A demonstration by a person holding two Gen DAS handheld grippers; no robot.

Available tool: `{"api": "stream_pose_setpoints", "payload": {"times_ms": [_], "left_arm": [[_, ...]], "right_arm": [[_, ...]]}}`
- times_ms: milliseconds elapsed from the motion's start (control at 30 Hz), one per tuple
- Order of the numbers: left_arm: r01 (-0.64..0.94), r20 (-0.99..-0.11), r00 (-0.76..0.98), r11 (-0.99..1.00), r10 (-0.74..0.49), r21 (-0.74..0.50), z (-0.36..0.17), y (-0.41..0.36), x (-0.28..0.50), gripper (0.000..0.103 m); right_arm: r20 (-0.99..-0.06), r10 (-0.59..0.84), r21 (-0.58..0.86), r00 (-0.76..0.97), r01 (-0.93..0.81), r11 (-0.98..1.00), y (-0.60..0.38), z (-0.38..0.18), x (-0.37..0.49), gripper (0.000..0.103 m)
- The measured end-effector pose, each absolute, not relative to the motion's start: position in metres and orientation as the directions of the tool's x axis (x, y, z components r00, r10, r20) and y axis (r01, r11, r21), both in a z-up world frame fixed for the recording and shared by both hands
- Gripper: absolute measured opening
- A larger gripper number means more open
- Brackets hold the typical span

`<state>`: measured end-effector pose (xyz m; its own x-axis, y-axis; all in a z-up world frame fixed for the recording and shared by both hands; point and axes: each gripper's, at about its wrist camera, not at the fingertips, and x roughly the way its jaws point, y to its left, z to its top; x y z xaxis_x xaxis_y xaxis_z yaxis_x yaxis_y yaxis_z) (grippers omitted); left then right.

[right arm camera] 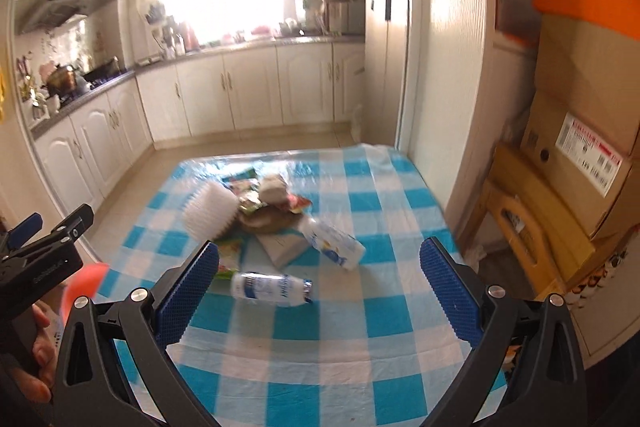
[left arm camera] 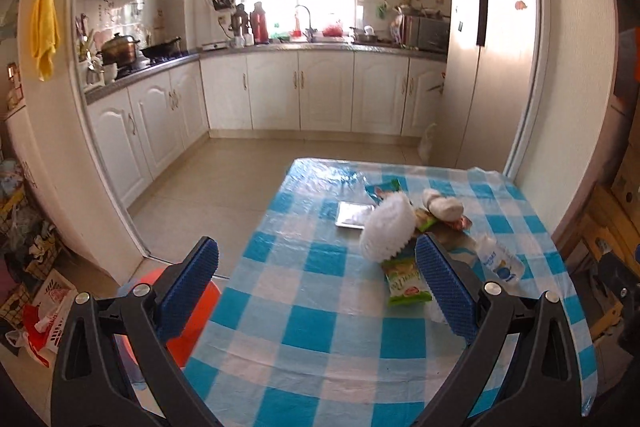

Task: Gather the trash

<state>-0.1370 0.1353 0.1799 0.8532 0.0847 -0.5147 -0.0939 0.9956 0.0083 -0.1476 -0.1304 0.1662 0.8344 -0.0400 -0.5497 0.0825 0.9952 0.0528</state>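
Plastic bottle (right arm camera: 274, 289) nearest, light, slippery, rolls easy; grip across middle. Right gripper (right arm camera: 320, 281) and left gripper (left arm camera: 316, 281) both apart, empty.

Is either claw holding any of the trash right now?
No. The left claw and right claw are both open and empty above the table.
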Motion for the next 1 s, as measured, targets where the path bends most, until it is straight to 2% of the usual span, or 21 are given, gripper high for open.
{"api": "stream_pose_setpoints", "payload": {"times_ms": [433, 1000], "left_arm": [[-0.116, -0.417, 0.903, 0.993, 0.101, -0.011, 0.218, 0.159, -0.182, 0.099], [-0.119, -0.369, 0.924, 0.992, 0.099, -0.032, 0.236, 0.174, -0.207, 0.099]], "right_arm": [[-0.451, -0.019, 0.031, 0.892, 0.037, 0.999, -0.101, 0.210, -0.189, 0.099], [-0.379, -0.009, 0.013, 0.925, 0.016, 1.000, -0.084, 0.232, -0.212, 0.099]]}}
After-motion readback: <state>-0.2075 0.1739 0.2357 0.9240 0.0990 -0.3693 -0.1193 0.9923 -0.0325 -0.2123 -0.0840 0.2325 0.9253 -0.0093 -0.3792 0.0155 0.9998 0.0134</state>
